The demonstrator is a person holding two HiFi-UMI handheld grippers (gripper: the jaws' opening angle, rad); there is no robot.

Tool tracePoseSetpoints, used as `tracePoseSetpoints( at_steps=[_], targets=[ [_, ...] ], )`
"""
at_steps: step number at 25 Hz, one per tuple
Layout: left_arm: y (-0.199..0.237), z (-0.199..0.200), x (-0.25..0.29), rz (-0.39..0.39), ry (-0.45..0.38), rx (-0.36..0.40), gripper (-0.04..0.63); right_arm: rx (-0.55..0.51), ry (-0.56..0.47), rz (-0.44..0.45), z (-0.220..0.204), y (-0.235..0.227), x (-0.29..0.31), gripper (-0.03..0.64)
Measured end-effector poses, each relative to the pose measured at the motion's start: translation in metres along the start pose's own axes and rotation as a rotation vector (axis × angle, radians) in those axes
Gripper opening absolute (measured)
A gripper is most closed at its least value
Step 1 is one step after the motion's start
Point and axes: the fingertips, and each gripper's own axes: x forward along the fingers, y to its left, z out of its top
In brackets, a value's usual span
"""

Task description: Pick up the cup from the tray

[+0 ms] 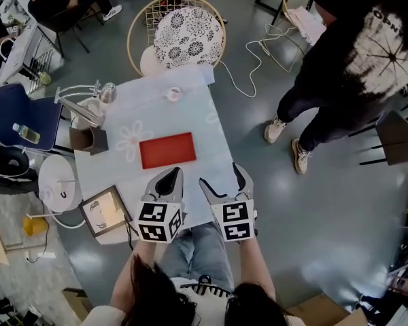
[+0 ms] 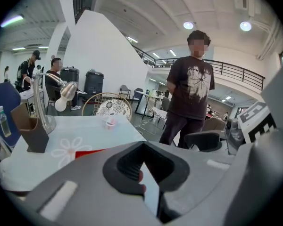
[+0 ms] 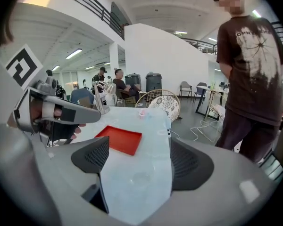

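A pale-clothed table (image 1: 211, 121) carries an empty red tray (image 1: 166, 150) at its middle. Both grippers hang over the near edge. The right gripper (image 1: 219, 175) has its fingers spread wide with only cloth between them; the left gripper (image 1: 173, 174) has its fingers drawn together on nothing. The small cup (image 1: 174, 94) stands upright on the cloth beyond the tray's far edge, not in it. The reach likely calls for carrying the wide-spread right fingers over the tray, lowering them to either side of the cup and closing gently, since so light a cup could tip.
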Motion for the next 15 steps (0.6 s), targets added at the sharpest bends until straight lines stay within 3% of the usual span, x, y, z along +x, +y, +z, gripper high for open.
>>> tracePoseSetpoints(
  at_steps=[6, 11, 15],
  targets=[
    [-0.008, 0.021, -0.029, -0.027, -0.066, 0.012, 0.001, -0.008, -0.114, -0.02, 0.042, 0.01, -0.033, 0.411],
    [-0.008, 0.035, -0.05, -0.048, -0.114, 0.032, 0.001, -0.014, -0.188, -0.04, 0.066, 0.023, -0.06, 0.319],
    [-0.011, 0.039, -0.065, -0.061, -0.14, 0.046, 0.0, -0.021, -0.214, -0.059, 0.071, 0.034, -0.075, 0.208]
  ],
)
